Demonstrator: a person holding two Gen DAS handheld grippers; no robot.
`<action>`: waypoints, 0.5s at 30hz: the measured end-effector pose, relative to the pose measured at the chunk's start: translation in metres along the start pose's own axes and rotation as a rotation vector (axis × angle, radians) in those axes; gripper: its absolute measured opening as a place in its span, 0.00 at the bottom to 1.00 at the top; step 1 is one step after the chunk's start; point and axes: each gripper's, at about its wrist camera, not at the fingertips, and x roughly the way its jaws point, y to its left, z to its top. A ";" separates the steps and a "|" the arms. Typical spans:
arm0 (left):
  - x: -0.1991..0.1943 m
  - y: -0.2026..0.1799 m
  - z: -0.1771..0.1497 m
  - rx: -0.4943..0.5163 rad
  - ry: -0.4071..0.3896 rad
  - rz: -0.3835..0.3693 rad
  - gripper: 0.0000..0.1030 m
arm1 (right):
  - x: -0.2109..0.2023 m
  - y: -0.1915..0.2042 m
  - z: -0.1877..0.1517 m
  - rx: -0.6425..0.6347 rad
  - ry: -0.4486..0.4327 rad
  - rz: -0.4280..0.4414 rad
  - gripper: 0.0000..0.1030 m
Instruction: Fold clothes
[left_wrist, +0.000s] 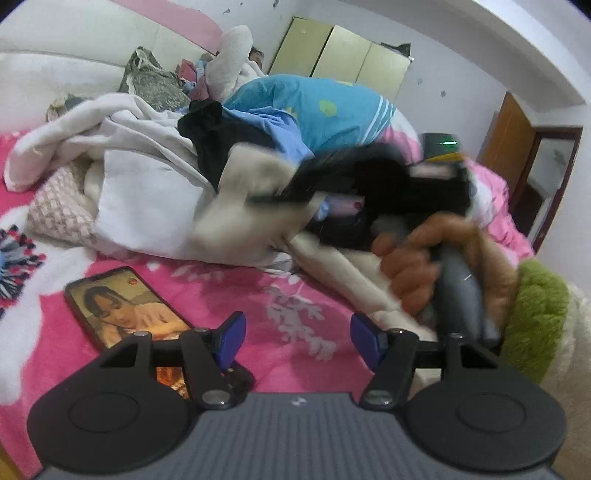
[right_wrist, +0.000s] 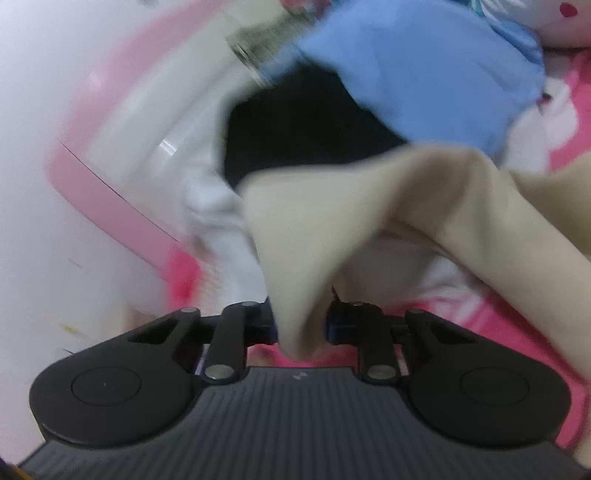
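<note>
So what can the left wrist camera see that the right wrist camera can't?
Only the left wrist view shows the phone lying on the pink blanket, the yellow-green wardrobe, the left tool open and empty, and the hand holding the other tool.

Only the right wrist view shows the right tool pinching the beige cloth up close.

Both show the pile's black garment and light blue garment, the pink blanket and the beige cloth, though blurred.
</note>
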 end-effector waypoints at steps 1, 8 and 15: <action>0.001 0.001 -0.001 -0.006 0.001 -0.017 0.62 | -0.018 -0.003 0.005 0.071 -0.068 0.092 0.18; 0.013 -0.006 -0.010 -0.037 0.021 -0.140 0.62 | -0.132 -0.041 0.007 0.567 -0.550 0.689 0.18; 0.042 -0.033 0.007 0.035 -0.033 -0.138 0.69 | -0.168 -0.011 -0.012 0.579 -0.571 0.796 0.19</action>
